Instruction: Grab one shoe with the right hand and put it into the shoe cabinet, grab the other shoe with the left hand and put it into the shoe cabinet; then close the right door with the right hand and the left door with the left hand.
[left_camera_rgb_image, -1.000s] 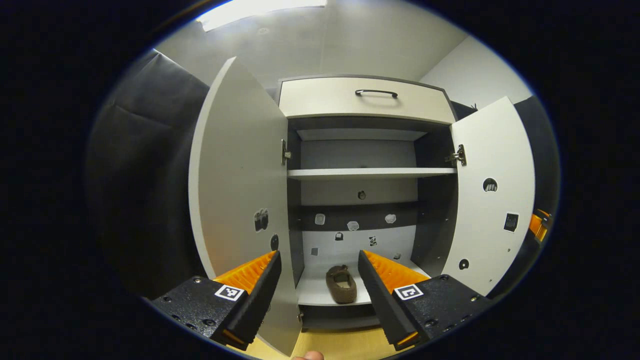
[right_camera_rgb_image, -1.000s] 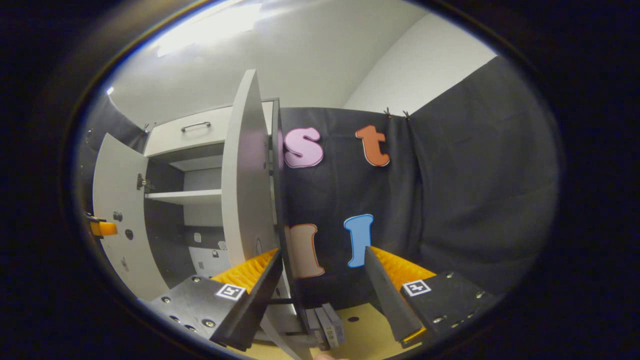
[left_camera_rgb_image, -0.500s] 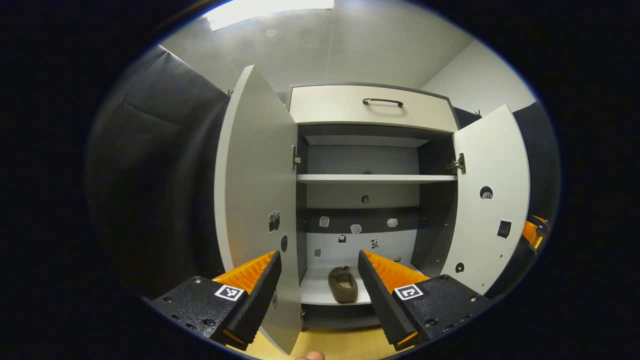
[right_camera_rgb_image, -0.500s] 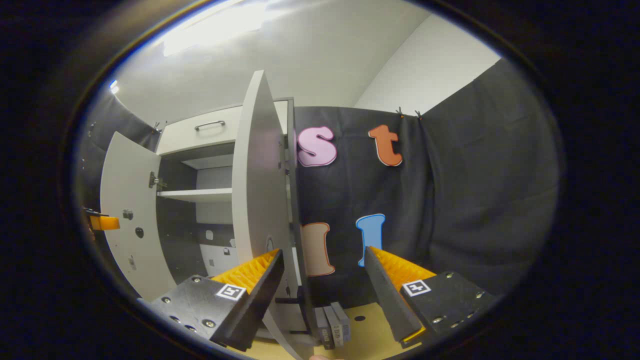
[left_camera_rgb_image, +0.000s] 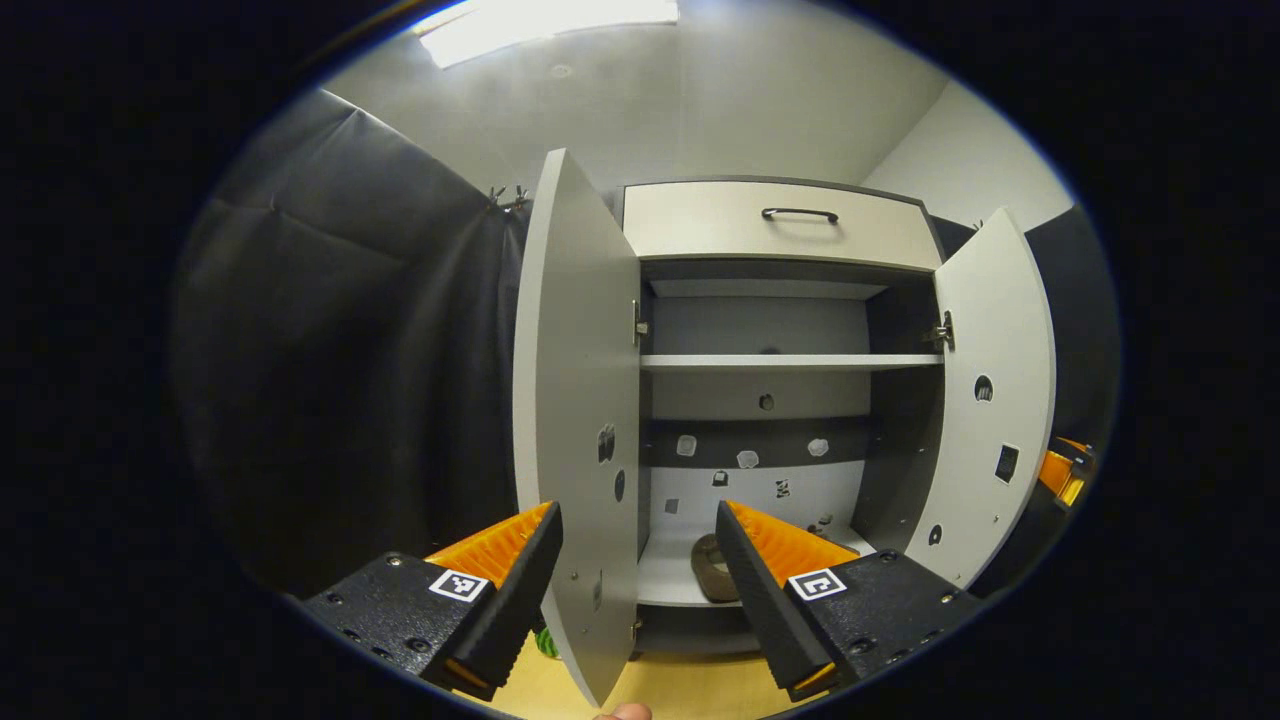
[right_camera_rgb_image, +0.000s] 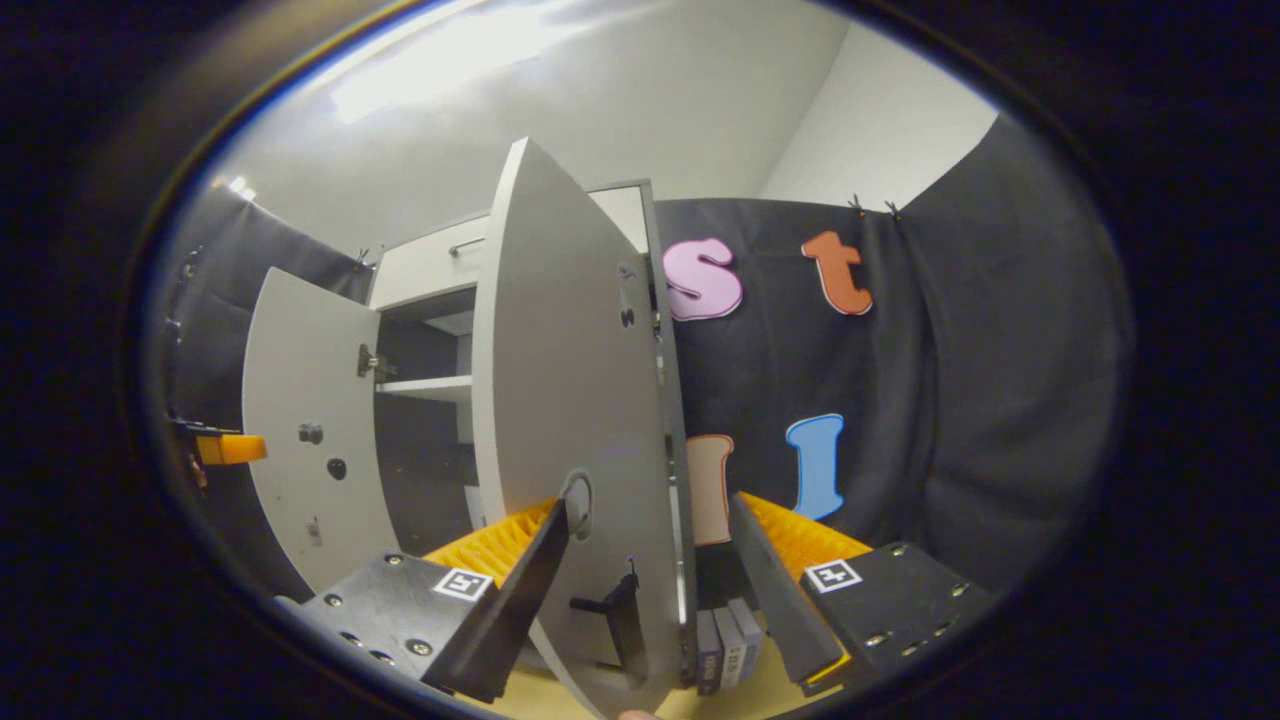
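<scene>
Shoes: one brown slipper (left_camera_rgb_image: 709, 567) on the bottom shelf of the grey shoe cabinet (left_camera_rgb_image: 780, 215)
Doors: two, left door (left_camera_rgb_image: 578, 400) and right door (right_camera_rgb_image: 575, 420), both open
Left gripper (left_camera_rgb_image: 638, 560): jaws apart, empty
Right gripper (right_camera_rgb_image: 648, 555): jaws apart, straddling the right door's edge

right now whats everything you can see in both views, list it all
shoe cabinet: one, pale fronts with dark interior, against the booth wall
left door: one, pale, swung open
right door: one, pale, open, close ahead in the right gripper view
drawer: one, pale with a dark handle, top of the cabinet
shelf: one, white, mid-height, nothing visible on it
shoe: one visible, brown, on the bottom shelf, partly hidden by a finger
floor: one, light wood, below the cabinet
blocks: about three, grey, on the floor by the right door's foot
left gripper: one, open, empty, facing the left door's edge
right gripper: one, open, around the right door's lower edge
</scene>
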